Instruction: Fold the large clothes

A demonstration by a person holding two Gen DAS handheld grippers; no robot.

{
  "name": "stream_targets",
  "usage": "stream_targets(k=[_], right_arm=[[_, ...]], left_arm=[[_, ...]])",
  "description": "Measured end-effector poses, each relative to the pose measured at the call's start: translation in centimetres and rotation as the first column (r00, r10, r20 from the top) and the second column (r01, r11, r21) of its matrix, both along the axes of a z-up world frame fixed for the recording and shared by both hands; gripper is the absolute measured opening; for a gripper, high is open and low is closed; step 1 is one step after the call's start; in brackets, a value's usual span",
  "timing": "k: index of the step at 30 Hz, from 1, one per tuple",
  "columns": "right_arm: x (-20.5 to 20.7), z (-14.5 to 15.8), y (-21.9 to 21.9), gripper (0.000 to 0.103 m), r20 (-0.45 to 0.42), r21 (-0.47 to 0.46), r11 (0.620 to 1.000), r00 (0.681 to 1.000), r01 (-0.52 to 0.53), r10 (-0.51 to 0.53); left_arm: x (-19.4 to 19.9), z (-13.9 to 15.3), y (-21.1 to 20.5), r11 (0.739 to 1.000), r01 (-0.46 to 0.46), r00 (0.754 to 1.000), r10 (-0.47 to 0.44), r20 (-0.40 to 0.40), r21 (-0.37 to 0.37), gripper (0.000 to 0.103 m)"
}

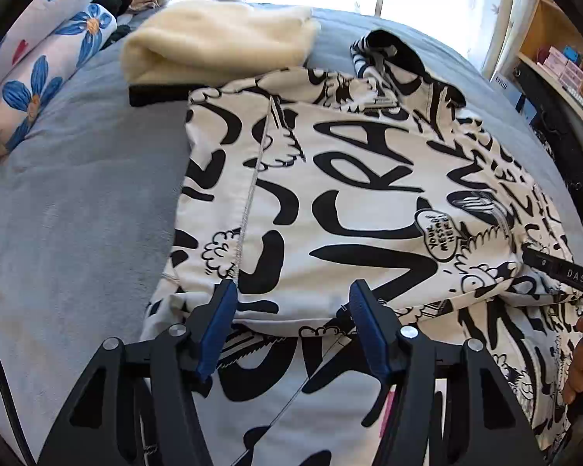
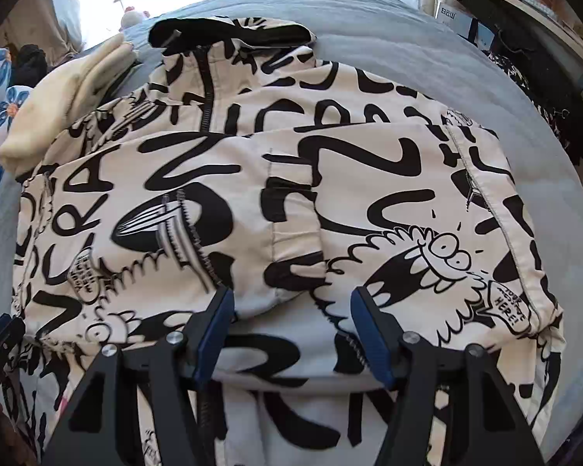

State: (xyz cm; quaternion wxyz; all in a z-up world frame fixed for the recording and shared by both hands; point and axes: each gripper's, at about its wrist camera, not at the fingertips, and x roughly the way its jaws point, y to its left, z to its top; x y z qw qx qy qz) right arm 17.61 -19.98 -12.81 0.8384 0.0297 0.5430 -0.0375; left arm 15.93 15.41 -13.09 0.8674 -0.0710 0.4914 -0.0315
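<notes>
Garment: a white zip-up jacket [image 1: 353, 178] printed all over with black graffiti letters and cartoon figures lies on the bed [image 1: 70, 209], part-folded, its sides turned in over the middle and its black-lined collar [image 1: 392, 50] towards the far edge by the window.
Near end: the jacket's lower part runs under both grippers to the near edge of the bed, a layer below the folded panel.
Left gripper [image 1: 291, 295]: points steeply down over the near hem of the folded panel; its blue-padded jaws stand well apart, with nothing between them, the fabric lying below the tips.
Right gripper [image 2: 289, 299]: also tilted down over the near hem, above the zip line; jaws parted to about the same width, gripping nothing.
Right gripper seen from the left: a black finger [image 1: 559, 270] enters at the right edge, and the fingers of the person's hand [image 1: 579, 365] show just below it.
Cream fleece [image 1: 217, 42]: a folded, fluffy piece near the far left of the bed, touching the jacket's shoulder.
Floral bedding [image 1: 39, 66]: rolled white fabric with blue flowers along the bed's left edge.
Shelf [image 1: 555, 62]: wooden, right of the bed, holding small boxes.
</notes>
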Motion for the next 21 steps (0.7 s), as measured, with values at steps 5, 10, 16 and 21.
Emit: stream_targets(k=[5, 10, 16, 21], right_arm=[[-1.3, 1.7, 0.6, 0.062, 0.023, 0.008, 1.0, 1.0, -0.002, 0.002], [-2.6, 3.5, 1.2, 0.062, 0.06, 0.003, 1.0, 0.998, -0.008, 0.008], [-4.3, 5.4, 1.9, 0.062, 0.095, 0.012, 1.0, 0.995, -0.025, 0.024], [-5.9, 7.0, 2.4, 0.062, 0.128, 0.015, 0.999, 0.991, -0.04, 0.038]], left_arm=[[-1.6, 1.8, 0.5, 1.0, -0.002, 0.999, 0.002, 0.034, -0.001, 0.06], [-3.4, 3.5, 1.1, 1.0, -0.008, 0.997, 0.008, 0.073, 0.001, 0.061], [-5.6, 5.2, 1.7, 1.0, -0.019, 0.995, 0.02, 0.101, -0.009, 0.061], [-7.3, 6.8, 2.1, 1.0, -0.023, 0.991, 0.023, 0.133, -0.004, 0.061]])
